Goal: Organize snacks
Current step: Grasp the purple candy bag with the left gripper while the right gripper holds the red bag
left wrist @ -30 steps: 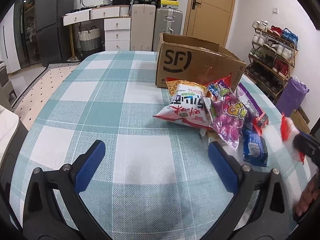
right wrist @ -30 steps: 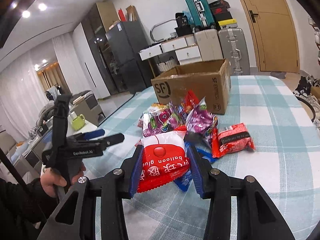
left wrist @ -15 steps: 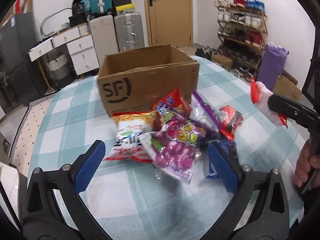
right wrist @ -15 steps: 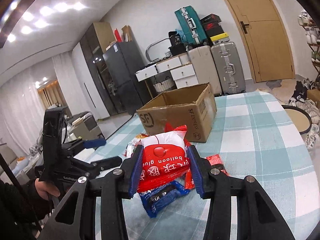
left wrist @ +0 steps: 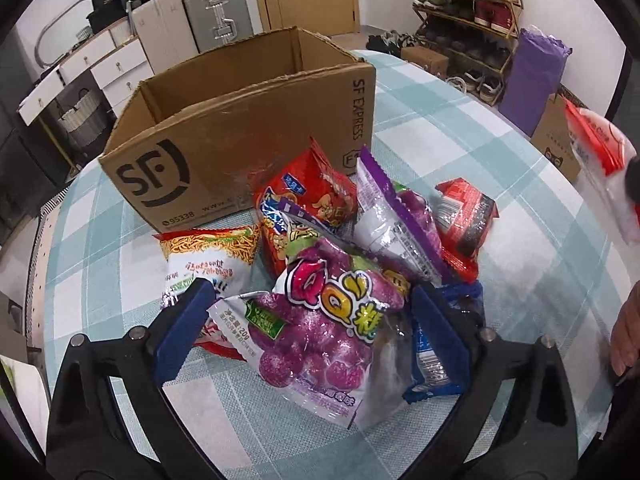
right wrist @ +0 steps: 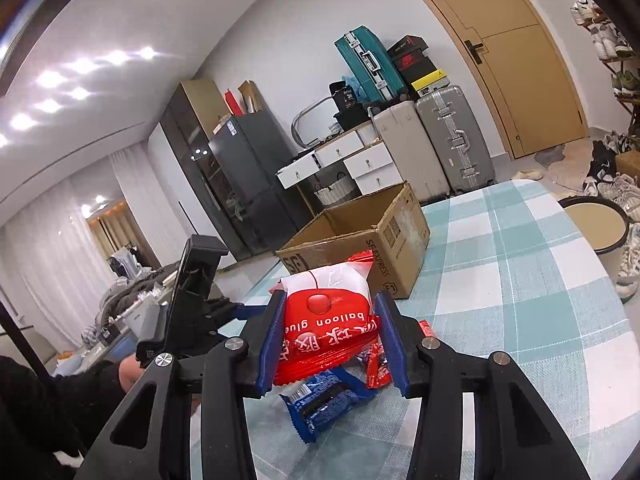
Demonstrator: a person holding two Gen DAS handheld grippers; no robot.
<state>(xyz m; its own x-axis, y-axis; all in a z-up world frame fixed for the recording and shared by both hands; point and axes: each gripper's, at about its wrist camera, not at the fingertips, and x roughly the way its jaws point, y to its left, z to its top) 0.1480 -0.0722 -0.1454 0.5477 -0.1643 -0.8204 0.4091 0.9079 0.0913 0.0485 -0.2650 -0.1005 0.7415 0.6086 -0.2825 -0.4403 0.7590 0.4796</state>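
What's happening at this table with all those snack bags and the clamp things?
A person is sorting snacks with a two-finger gripper in each hand. The right gripper is shut on a red and white packet, held above the table. The left gripper is closing around a purple candy bag in the pile. The cardboard box behind looks empty so far.

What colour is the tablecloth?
The tablecloth is teal-and-white checked, clearest in the right wrist view.

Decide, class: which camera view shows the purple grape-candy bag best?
The left wrist view: the purple grape-candy bag lies full-face, label readable, between the left hand-held gripper's closing fingers. In the right wrist view it cannot be made out; the held red-and-white packet fills the foreground.
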